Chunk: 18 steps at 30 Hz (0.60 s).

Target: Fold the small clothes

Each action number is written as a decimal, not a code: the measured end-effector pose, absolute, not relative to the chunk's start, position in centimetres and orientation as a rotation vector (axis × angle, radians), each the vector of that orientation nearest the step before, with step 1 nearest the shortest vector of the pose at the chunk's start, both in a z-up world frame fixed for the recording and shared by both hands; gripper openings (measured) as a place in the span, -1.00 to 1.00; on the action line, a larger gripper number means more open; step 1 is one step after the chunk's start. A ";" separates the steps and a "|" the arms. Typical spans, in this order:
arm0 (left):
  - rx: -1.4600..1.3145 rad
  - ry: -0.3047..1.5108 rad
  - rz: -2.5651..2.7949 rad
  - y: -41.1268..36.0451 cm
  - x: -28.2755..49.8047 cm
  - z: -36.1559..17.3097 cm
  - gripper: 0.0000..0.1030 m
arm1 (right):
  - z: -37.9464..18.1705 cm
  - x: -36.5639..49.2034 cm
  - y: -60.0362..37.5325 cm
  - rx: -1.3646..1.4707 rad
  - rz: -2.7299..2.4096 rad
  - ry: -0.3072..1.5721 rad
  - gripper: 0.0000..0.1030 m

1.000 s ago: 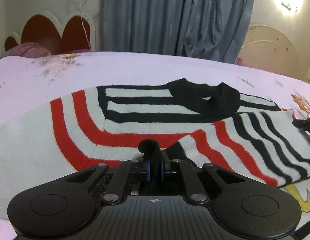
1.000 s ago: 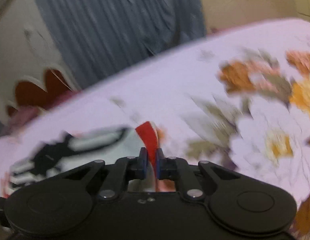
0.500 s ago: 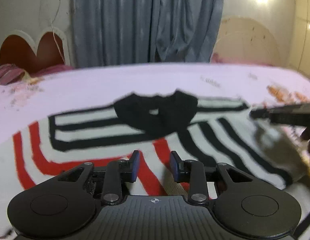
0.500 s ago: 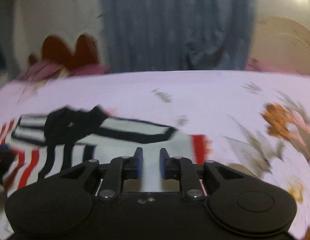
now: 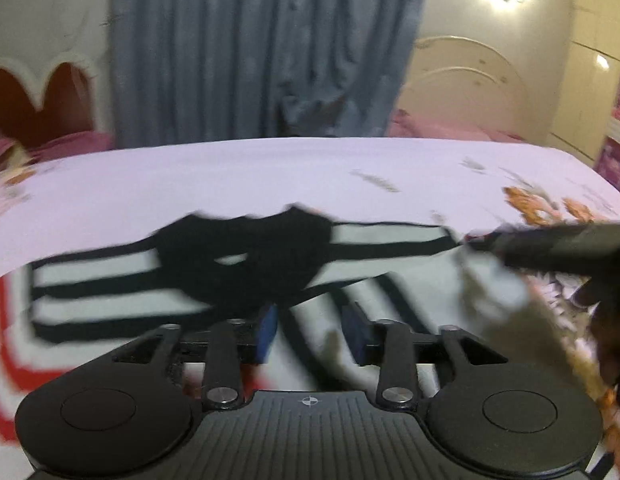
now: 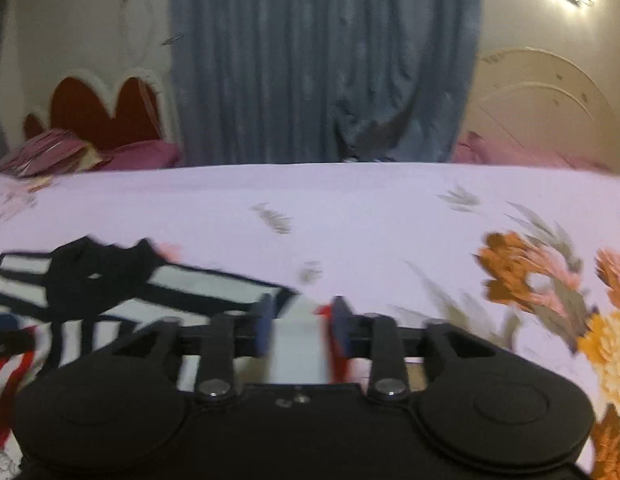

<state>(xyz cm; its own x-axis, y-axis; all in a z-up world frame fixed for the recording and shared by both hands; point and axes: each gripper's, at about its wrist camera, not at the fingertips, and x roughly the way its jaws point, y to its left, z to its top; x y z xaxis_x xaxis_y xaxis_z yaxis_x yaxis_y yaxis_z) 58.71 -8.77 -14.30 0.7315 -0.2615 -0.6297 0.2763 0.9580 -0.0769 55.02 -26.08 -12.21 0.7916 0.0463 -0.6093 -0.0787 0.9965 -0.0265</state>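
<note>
On the lilac flowered bedsheet (image 5: 238, 176), seen from the left wrist, a striped sweater (image 5: 110, 280) lies flat, white with black bands near its black collar (image 5: 246, 264) and red bands toward the near left edge. The left gripper (image 5: 310, 334) hangs just above the sweater on the near side of the collar, its blue-padded jaws parted and still widening, with only the cloth lying below showing through the gap and nothing pinched. To the right of the collar the right gripper (image 5: 550, 248) reaches in as a dark blurred bar over the sweater's right edge, with part of a hand (image 5: 606, 320) below it. Beyond the collar hangs a grey-blue curtain (image 5: 266, 52), with a red scalloped headboard (image 5: 42, 100) to the left of it. From the right wrist, the collar (image 6: 94, 276) sits far left, and the sweater (image 6: 214, 288) runs from it toward the lower centre. The right gripper (image 6: 300, 330) hovers over the sweater's corner to the right of the collar; its jaws are spreading apart, white cloth with a red edge visible between them, though the pads do not press on it. Right of that, orange flowers (image 6: 518, 276) are printed on the bedsheet (image 6: 350, 208).
</note>
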 end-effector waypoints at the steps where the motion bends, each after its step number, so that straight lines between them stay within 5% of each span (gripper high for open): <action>1: 0.021 0.722 -0.304 -9.7 59.5 -14.8 0.14 | -13.1 55.7 -25.9 -0.059 0.064 0.714 -0.24; 11: -0.048 0.686 -0.286 -8.4 55.4 -13.2 0.13 | -10.6 51.1 -25.8 0.013 0.054 0.660 -0.31; 18: 0.101 0.745 -0.267 -8.1 52.8 -15.2 0.13 | -13.6 47.9 -24.1 -0.083 0.026 0.744 -0.31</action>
<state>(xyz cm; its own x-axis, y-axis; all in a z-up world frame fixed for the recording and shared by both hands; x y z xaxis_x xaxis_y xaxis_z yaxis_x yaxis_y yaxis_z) 52.83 -8.08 -15.21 0.7029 -0.2041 -0.6814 0.2757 0.9612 -0.0035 47.91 -24.13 -13.58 0.7355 -0.0061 -0.6774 -0.0529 0.9964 -0.0664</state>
